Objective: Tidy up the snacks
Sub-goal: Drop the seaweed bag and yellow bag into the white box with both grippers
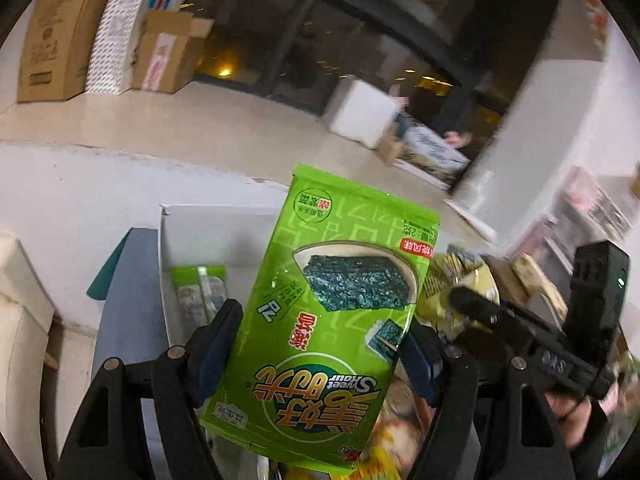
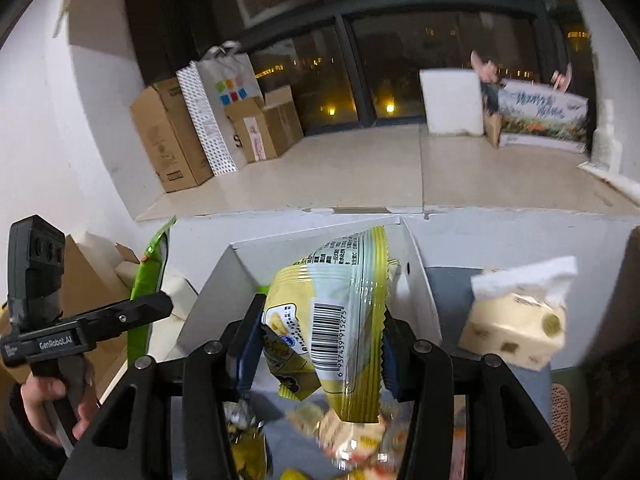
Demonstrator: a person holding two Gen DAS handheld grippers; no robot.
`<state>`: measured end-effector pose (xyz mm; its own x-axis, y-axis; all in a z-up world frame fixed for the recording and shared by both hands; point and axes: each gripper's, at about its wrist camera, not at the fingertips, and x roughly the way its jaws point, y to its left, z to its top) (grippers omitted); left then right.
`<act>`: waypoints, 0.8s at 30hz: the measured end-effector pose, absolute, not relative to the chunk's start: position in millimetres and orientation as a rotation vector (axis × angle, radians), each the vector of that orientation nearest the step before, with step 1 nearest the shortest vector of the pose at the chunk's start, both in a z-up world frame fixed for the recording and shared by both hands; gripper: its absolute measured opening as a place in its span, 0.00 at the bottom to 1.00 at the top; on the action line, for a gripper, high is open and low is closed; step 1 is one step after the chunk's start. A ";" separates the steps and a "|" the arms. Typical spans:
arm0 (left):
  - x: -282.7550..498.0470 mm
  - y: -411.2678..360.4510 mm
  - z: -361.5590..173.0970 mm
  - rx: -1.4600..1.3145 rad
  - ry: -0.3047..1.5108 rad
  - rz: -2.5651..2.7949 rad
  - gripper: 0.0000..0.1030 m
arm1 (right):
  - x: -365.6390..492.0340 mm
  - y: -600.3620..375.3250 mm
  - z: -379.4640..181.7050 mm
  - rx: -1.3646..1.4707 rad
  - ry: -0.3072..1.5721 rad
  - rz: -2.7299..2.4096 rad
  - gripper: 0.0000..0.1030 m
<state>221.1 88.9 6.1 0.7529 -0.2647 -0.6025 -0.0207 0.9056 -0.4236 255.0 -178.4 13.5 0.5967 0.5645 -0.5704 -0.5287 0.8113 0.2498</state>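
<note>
My left gripper (image 1: 320, 344) is shut on a green seaweed snack bag (image 1: 332, 312) and holds it upright above a white box (image 1: 168, 264). One green packet (image 1: 200, 292) lies inside that box. My right gripper (image 2: 316, 340) is shut on a yellow snack bag (image 2: 336, 320) with a barcode, held over the white box (image 2: 224, 288). The green bag's edge (image 2: 150, 280) and the left gripper body (image 2: 92, 328) show at the left of the right wrist view. The right gripper body (image 1: 532, 340) shows at the right of the left wrist view.
Several loose yellow snack packets (image 2: 352, 436) lie under the right gripper on a grey-blue surface. A tissue pack (image 2: 516, 320) stands to the right of the box. Cardboard boxes (image 2: 172, 136) lean on the far wall by dark windows.
</note>
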 end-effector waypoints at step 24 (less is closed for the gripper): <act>250.0 79.9 -25.5 -0.416 0.704 -0.065 1.00 | 297.0 -160.1 -15.5 0.044 0.728 0.633 1.00</act>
